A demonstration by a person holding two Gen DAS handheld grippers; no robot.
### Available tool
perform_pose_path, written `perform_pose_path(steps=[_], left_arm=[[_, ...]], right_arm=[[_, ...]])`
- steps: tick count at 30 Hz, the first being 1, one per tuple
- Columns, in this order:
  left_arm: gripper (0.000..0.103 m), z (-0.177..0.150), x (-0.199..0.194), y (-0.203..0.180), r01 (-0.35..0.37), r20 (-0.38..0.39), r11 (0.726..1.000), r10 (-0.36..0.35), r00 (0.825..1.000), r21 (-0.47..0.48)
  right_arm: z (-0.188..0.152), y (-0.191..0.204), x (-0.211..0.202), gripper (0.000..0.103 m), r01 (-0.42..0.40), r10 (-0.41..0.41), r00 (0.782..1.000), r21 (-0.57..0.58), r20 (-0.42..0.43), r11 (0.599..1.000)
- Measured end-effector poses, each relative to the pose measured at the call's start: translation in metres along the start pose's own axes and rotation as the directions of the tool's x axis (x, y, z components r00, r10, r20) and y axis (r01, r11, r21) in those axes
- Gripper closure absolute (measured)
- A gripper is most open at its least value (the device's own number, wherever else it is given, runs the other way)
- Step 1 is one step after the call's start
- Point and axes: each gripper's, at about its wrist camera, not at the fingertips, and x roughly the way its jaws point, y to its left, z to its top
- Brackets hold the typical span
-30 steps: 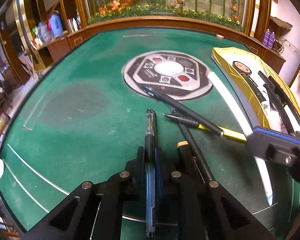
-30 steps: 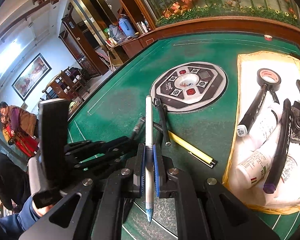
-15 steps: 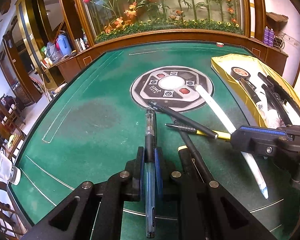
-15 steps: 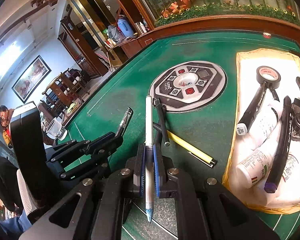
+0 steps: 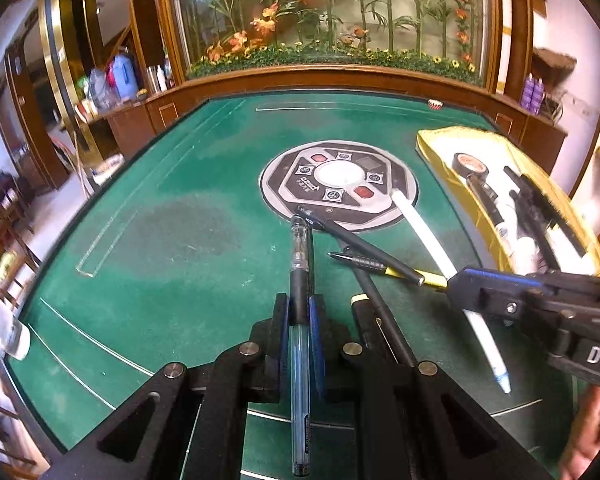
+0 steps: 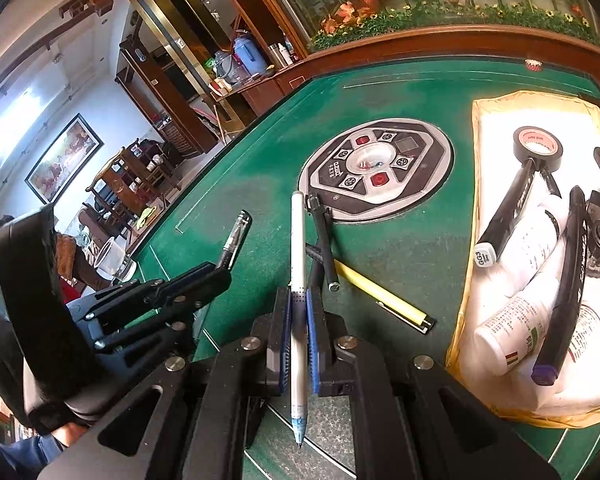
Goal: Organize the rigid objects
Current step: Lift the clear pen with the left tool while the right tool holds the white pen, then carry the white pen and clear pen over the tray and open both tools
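Note:
My left gripper [image 5: 300, 312] is shut on a clear gel pen with a black grip [image 5: 299, 264], held above the green table [image 5: 180, 248]. My right gripper [image 6: 299, 312] is shut on a white pen [image 6: 298, 240] whose blue tip points back toward me. In the left wrist view the right gripper [image 5: 460, 284] stands at the right with the white pen [image 5: 424, 232] through it. In the right wrist view the left gripper [image 6: 220, 276] is at the left, with the gel pen [image 6: 236, 236] sticking out. A black pen [image 6: 324, 244] and a yellow pen [image 6: 384, 296] lie crossed on the felt between them.
A gold-edged white tray [image 6: 480, 128] at the right holds a tape roll [image 6: 538, 148], black markers [image 6: 508, 204], white bottles [image 6: 512, 328] and a black device. A round grey control panel [image 6: 380, 168] sits mid-table. A person's sleeve [image 6: 32, 456] shows at lower left.
My left gripper has risen with the gel pen, so more of the table and the room behind shows. The right gripper has held still with the white pen.

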Motion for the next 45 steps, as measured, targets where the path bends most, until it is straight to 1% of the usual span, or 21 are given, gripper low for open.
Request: perform_pose_path(steps=[2,7,11,20,26,29,31,34,38,41,45], left_arm=[[0.093,0.000,-0.003,0.007,0.016,-0.006,1.000,-0.016,1.000,-0.024],[0.093,0.000,-0.011,0.024,0.030,-0.009,0.997,-0.031,0.999,-0.077],[0.093,-0.003,-0.016,0.031,0.042,-0.014,0.994,-0.043,0.999,-0.101],[0.093,-0.009,-0.026,0.029,0.065,-0.015,0.992,-0.067,0.998,-0.106],[0.093,-0.012,-0.038,0.024,0.094,0.002,0.987,-0.094,0.996,-0.130],[0.093,-0.011,-0.039,0.020,0.114,-0.005,0.985,-0.116,0.993,-0.132],[0.093,-0.008,-0.039,0.015,0.132,-0.013,0.983,-0.135,0.991,-0.124],[0.093,-0.003,-0.039,0.002,0.152,-0.021,0.983,-0.155,0.988,-0.098],[0.093,0.008,-0.043,-0.016,0.200,-0.027,0.976,-0.203,0.979,-0.081],[0.093,0.019,-0.049,-0.032,0.256,-0.026,0.964,-0.258,0.966,-0.072],[0.093,0.020,-0.060,-0.048,0.289,-0.025,0.957,-0.290,0.957,-0.038]], right_arm=[[0.000,0.000,-0.001,0.096,-0.002,0.002,1.000,0.000,0.003,1.000],[0.002,-0.005,-0.008,0.096,0.007,-0.008,1.000,0.011,0.028,1.000],[0.002,-0.007,-0.006,0.096,-0.002,0.001,1.000,0.028,0.024,1.000],[0.000,-0.008,-0.005,0.096,-0.021,0.020,1.000,0.036,0.014,0.999],[-0.002,-0.016,0.004,0.096,-0.075,0.077,0.997,0.068,-0.017,0.995],[-0.003,-0.022,0.005,0.096,-0.063,0.065,0.998,0.085,-0.022,0.994],[-0.002,-0.024,0.001,0.096,-0.062,0.062,0.998,0.091,-0.004,0.994],[0.000,-0.025,-0.006,0.096,-0.027,0.025,0.999,0.074,0.030,0.997],[0.005,-0.038,-0.018,0.096,-0.035,0.028,0.998,0.124,0.062,0.992],[0.009,-0.051,-0.032,0.096,-0.062,0.045,0.993,0.163,0.107,0.985],[0.013,-0.070,-0.050,0.096,-0.038,0.006,0.987,0.196,0.158,0.980]])
